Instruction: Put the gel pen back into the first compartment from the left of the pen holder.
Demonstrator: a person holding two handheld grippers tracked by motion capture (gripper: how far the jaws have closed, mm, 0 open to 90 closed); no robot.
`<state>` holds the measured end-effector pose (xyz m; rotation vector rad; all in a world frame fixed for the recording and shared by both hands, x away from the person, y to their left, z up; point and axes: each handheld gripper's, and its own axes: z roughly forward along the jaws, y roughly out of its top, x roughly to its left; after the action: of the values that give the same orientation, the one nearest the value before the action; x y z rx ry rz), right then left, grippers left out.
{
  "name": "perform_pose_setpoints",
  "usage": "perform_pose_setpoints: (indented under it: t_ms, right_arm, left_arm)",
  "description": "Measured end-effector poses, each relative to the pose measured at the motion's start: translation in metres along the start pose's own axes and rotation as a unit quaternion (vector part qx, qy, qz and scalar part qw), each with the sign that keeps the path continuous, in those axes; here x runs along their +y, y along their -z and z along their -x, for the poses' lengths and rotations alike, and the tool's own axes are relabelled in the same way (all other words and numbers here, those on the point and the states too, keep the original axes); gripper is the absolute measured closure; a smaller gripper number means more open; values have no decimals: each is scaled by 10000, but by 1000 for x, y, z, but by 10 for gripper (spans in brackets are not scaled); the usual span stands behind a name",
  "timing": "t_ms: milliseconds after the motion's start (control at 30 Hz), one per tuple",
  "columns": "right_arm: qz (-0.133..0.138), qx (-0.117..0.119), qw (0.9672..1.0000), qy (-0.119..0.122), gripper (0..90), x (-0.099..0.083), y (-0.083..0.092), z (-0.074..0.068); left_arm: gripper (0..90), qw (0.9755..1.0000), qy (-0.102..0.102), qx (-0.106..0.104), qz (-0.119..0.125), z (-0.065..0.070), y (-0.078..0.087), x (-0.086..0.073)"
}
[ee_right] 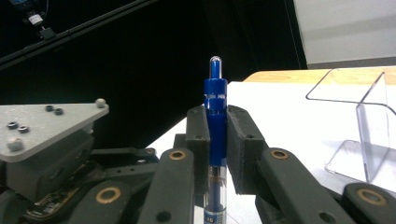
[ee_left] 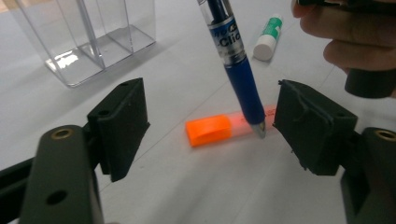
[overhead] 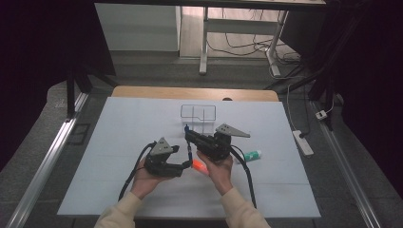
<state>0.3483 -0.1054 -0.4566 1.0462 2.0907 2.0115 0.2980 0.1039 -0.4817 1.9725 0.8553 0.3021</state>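
My right gripper point(overhead: 190, 137) point(ee_right: 216, 128) is shut on a blue click pen point(overhead: 188, 142) point(ee_right: 215, 88), which stands nearly upright with its button end up. In the left gripper view the pen point(ee_left: 239, 74) slants down and its tip hangs between the wide-apart jaws of my left gripper point(ee_left: 212, 112), close to the right pad and just over an orange highlighter point(ee_left: 210, 130) lying on the white table. Neither left pad touches the pen. In the high view the left gripper point(overhead: 185, 164) sits beside the right hand, with the highlighter point(overhead: 200, 166) between the two hands.
A clear divided plastic organizer point(overhead: 198, 114) point(ee_left: 84, 42) point(ee_right: 369, 116) stands behind the grippers. A green and white glue stick point(overhead: 252, 155) point(ee_left: 268, 35) lies to the right. The white sheet point(overhead: 119, 142) covers the table; its wooden far edge point(overhead: 142, 91) shows.
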Motion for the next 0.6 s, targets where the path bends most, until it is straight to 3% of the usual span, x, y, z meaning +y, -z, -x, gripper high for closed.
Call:
perform_pose_setpoints:
  t_ms: [267,533,600]
  right_arm:
    - [64,90,9999,-11,797,-2,0,-4]
    - [116,23,9999,-16,795,-4,3,-1]
    - [115,19,9999,-28,795,-4,4,-1]
  left_arm:
    - [413,9999,38,-121,10,1,-6,0]
    - [729,9995,35,-305,-61,-1,-10,-2]
    - [744,9993,96,-352,-90,-3,-10,-2]
